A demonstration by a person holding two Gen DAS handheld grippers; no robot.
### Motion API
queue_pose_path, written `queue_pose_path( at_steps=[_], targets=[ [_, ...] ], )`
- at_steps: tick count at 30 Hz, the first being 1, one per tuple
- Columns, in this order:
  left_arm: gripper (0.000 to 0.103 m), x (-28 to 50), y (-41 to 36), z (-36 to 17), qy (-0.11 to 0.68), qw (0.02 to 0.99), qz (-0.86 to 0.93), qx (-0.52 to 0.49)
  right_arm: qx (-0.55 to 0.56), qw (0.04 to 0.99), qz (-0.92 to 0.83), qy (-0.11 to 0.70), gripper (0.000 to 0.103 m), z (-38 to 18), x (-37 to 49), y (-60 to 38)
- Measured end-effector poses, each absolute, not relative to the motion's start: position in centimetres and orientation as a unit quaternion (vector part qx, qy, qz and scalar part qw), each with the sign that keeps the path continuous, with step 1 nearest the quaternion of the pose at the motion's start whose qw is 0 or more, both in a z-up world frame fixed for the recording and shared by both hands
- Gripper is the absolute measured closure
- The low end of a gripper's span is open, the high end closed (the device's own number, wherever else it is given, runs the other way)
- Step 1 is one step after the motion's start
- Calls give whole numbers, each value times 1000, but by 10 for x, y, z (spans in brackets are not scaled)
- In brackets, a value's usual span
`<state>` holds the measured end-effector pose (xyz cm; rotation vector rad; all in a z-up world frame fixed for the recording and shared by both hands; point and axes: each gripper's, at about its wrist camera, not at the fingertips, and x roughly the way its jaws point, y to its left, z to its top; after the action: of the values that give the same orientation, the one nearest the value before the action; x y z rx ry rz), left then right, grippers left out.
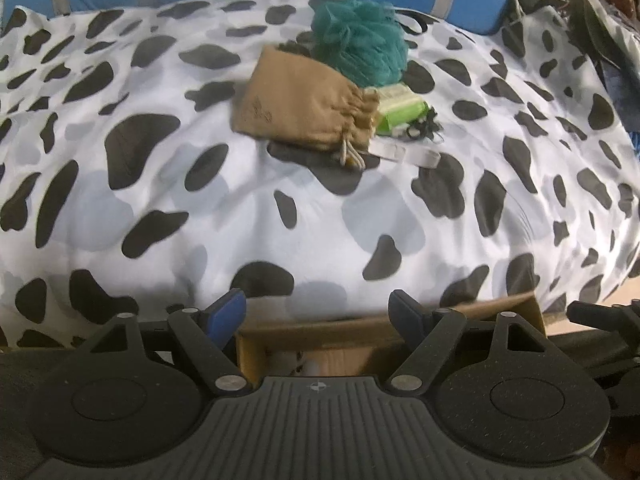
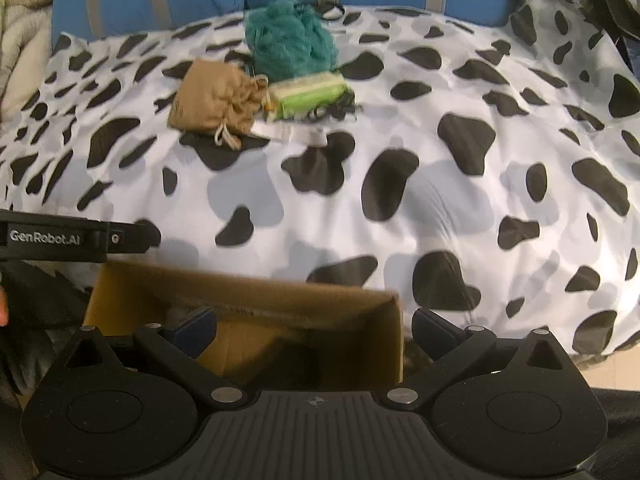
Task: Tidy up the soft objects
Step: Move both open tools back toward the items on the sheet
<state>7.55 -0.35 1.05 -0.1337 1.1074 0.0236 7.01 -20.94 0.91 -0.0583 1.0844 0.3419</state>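
While jaws gape over box (image 2: 248, 300), pouch (image 1: 304, 104) lies well beyond.

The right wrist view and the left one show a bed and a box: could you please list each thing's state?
Left gripper: open, empty.
Right gripper: open, empty.
Cardboard box: open-topped, beside the bed's near edge.
Tan drawstring pouch: cinched shut, lying flat.
Teal bath pouf: resting behind the pouch.
Green packet: lying flat beside the pouch.
Cow-print cover: spread over the bed.
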Motion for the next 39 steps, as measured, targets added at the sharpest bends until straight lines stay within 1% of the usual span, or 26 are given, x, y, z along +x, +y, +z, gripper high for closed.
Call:
queue_pose_path(
  at_steps=[9, 16, 21, 27, 34, 39],
  targets=[
    [25, 69, 6, 13, 499, 864, 26, -70, -29, 855, 168, 490, 0, 21, 80, -210],
    [25, 76, 13, 6, 512, 856, 26, -62, -29, 859, 165, 483, 0, 24, 88, -213],
    [25, 79, 12, 7, 505, 861, 12, -57, -60, 869, 154, 467, 0, 24, 92, -209],
    [25, 87, 11, 9, 503, 863, 4, -50, -69, 871, 156, 461, 0, 21, 105, -213],
    [25, 97, 18, 9, 502, 864, 6, -36, -71, 871, 190, 446, 0, 21, 117, -209],
    [25, 107, 24, 7, 503, 864, 9, -27, -96, 867, 219, 436, 0, 20, 124, -199]
  ],
)
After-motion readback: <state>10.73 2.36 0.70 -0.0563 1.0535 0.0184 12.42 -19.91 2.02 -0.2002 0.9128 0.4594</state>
